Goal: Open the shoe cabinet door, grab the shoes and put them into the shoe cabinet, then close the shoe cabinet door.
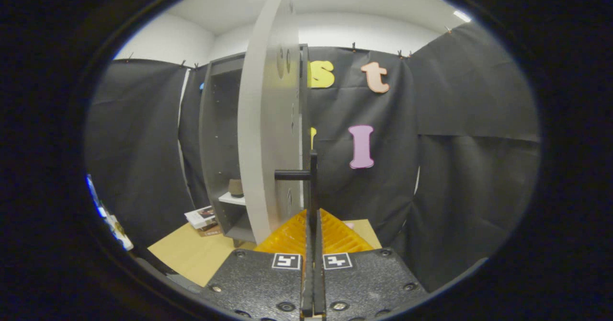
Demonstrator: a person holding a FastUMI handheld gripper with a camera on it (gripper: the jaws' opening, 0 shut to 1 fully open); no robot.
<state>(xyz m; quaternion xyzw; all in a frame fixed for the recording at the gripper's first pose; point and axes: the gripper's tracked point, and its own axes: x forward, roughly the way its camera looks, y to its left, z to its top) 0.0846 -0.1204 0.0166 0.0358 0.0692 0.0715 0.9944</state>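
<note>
Shoe cabinet (218,143) at worktop (191,254) back edge, door (268,134) swung open, edge-on ahead. Shoe (235,187) already on shelf (232,198) inside. Door handle (313,187): stiff, thin, best pinched mid-bar. Gripper (313,225) jaws closed on that handle; door likely light, swinging freely.

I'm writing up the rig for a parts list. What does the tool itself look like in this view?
The tool has two blocky carriages of rough, speckled black material, fastened with round screws. Each carriage carries a small square black-and-white marker near its inner edge. The two fingers ahead of them taper forward and have ribbed faces. No cables are visible.
</note>
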